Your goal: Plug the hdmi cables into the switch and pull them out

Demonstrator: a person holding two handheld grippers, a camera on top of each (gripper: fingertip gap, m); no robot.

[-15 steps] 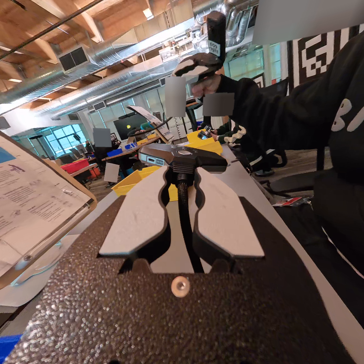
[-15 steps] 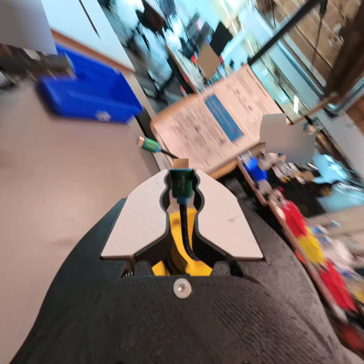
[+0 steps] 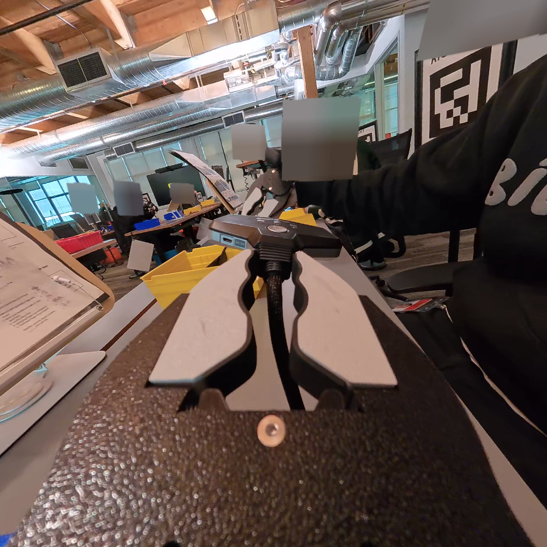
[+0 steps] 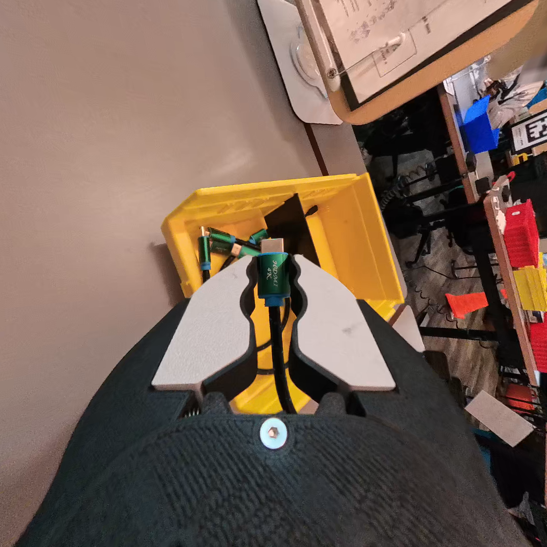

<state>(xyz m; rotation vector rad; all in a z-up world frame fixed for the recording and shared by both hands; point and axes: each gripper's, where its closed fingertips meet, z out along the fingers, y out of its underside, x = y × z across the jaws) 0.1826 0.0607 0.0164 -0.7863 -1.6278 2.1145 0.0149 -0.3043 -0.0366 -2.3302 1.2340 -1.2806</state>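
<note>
The right gripper (image 4: 272, 284), which half a second ago swung blurred through the air above the table, now points down at the yellow bin (image 4: 349, 225), sharp and steady. It stays clamped on a green plug (image 4: 272, 276), whose bare metal tip pokes out at 12 o'clock toward the bin. In the left wrist view it has dropped from high up to just behind the switch (image 3: 275, 233), at 12 o'clock. My guess: this cable is out of the switch and about to be dropped in the bin with the other green plugs (image 4: 219, 245) at 10 o'clock.

The left gripper (image 3: 273, 266) keeps its grip on the switch's black lead (image 3: 278, 310), just below the ribbed collar. The switch is a flat black box with a round top button and a pale blue end face bearing a free port at 10 o'clock.
</note>
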